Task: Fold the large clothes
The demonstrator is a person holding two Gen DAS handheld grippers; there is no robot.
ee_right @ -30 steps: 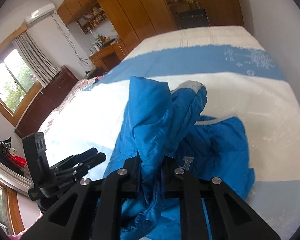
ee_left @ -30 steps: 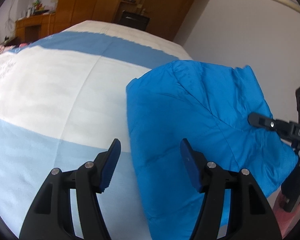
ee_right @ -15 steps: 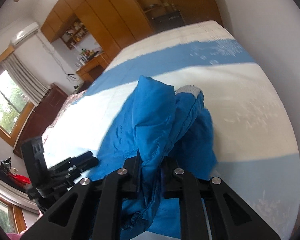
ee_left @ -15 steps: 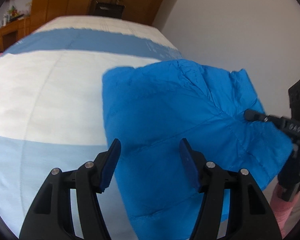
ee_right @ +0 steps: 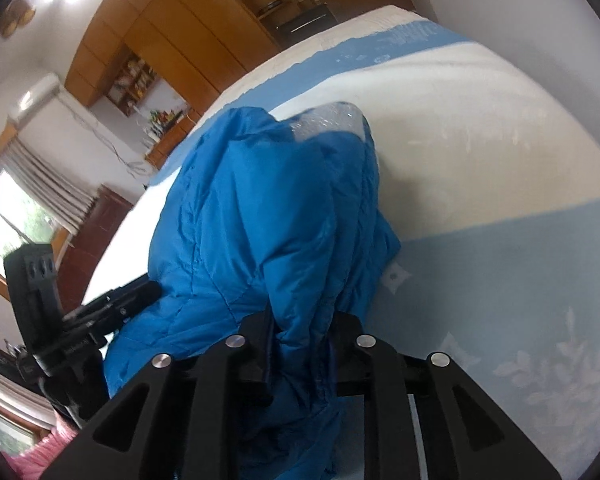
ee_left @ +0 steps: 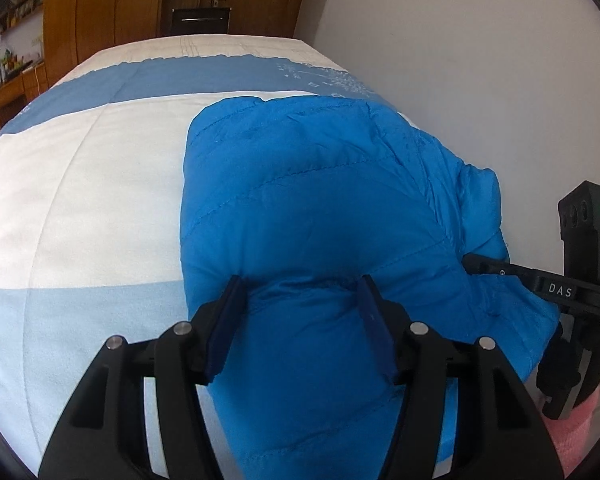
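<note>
A blue quilted jacket (ee_left: 320, 200) lies folded over on a bed (ee_left: 80, 200) striped white and blue. My left gripper (ee_left: 300, 316) is open low over the jacket's near left part, and puffy fabric bulges between its fingers. My right gripper (ee_right: 300, 340) still pinches a thick fold of the jacket (ee_right: 260, 208) while its jaws are opening. A patch of grey lining (ee_right: 328, 120) shows at the jacket's far end. In the left wrist view the right gripper (ee_left: 470, 262) reaches into the jacket's right edge. In the right wrist view the left gripper (ee_right: 140, 296) touches its left side.
A white wall (ee_left: 460, 60) runs close along the bed's right side. Wooden wardrobes (ee_left: 140, 8) stand beyond the far end. A window with curtains (ee_right: 8, 220) is off to the left. A pink sleeve (ee_left: 572, 440) shows behind the right gripper.
My left gripper has moved right, from bare bedcover to over the jacket. The right gripper has sunk toward the bed with its fold, and its jaws stand slightly wider.
</note>
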